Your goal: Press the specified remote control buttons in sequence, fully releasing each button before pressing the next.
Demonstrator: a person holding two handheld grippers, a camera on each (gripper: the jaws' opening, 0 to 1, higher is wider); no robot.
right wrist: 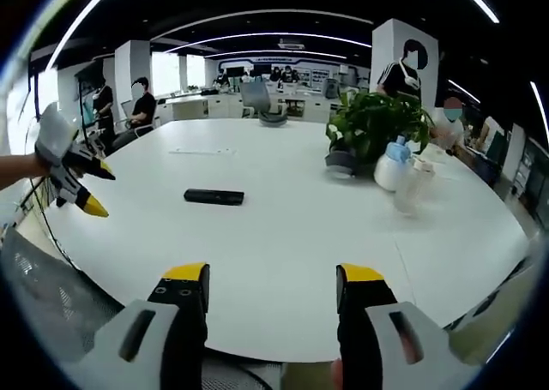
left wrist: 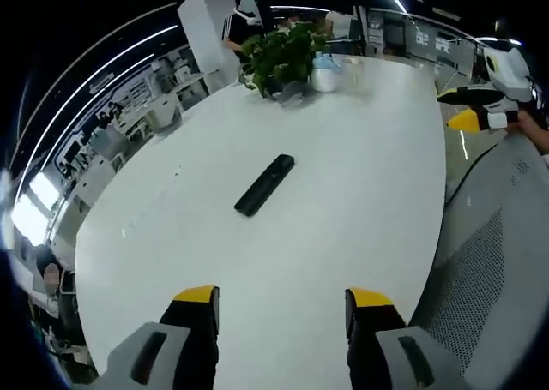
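1. Remote (left wrist: 265, 184) lying flat mid-bench (left wrist: 360, 193), untouched, near the plant (left wrist: 281, 56).
2. I'm holding both tools, left (left wrist: 282, 309) and right (right wrist: 271, 287), wide and empty, well back.
3. Approach step, I'm judging; next needs one jaw tip over the first button.

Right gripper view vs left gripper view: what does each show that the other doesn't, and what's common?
Right gripper view alone: a white bottle with a blue cap beside the plant, and the left gripper coming in from the left, jaws open. Left gripper view alone: the right gripper at the right edge, jaws open, and a grey mesh chair back. Both: the black remote lying untouched on the white table, and the potted plant.
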